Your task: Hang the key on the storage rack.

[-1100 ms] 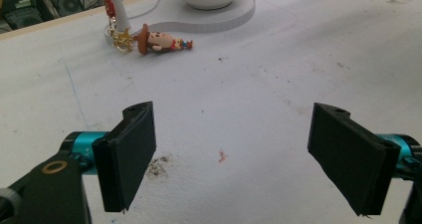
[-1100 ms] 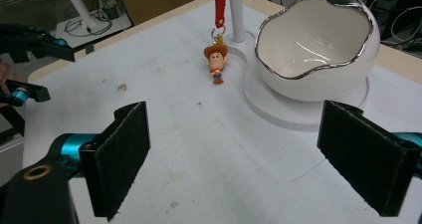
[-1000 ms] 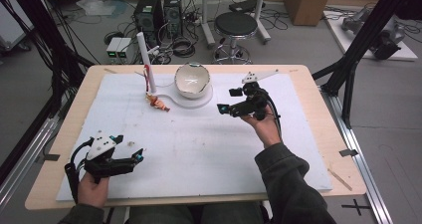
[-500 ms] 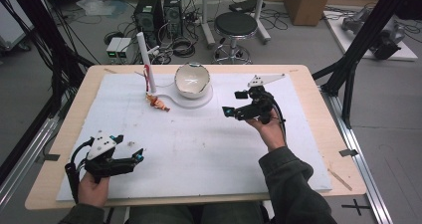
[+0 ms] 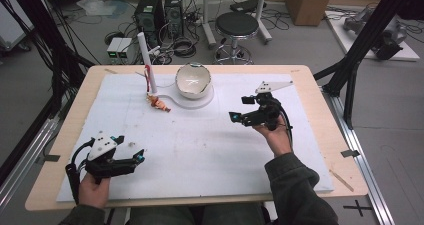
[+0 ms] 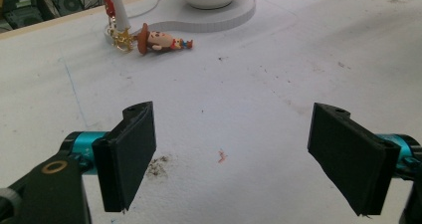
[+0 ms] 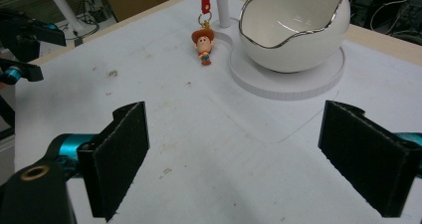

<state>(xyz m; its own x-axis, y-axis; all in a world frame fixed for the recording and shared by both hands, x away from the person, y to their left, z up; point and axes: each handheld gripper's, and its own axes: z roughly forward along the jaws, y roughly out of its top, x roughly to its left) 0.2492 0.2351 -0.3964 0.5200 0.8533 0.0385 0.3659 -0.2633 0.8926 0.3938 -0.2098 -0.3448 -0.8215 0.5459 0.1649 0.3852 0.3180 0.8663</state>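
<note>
Keychain (image 5: 158,103) lies flat beside the post (image 5: 147,62), near the bowl (image 5: 193,79). Right gripper (image 5: 239,111), jaws wide and empty, has shifted slightly rightward, remaining well apart from it. Left gripper (image 5: 138,158) unmoved, wide. Approach not begun.

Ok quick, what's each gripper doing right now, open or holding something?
Left gripper: open, holding nothing.
Right gripper: open, holding nothing.

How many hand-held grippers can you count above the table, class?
2: the left hand-held gripper is near the table's front left edge; the right hand-held gripper is right of centre, pointing toward the bowl.
</note>
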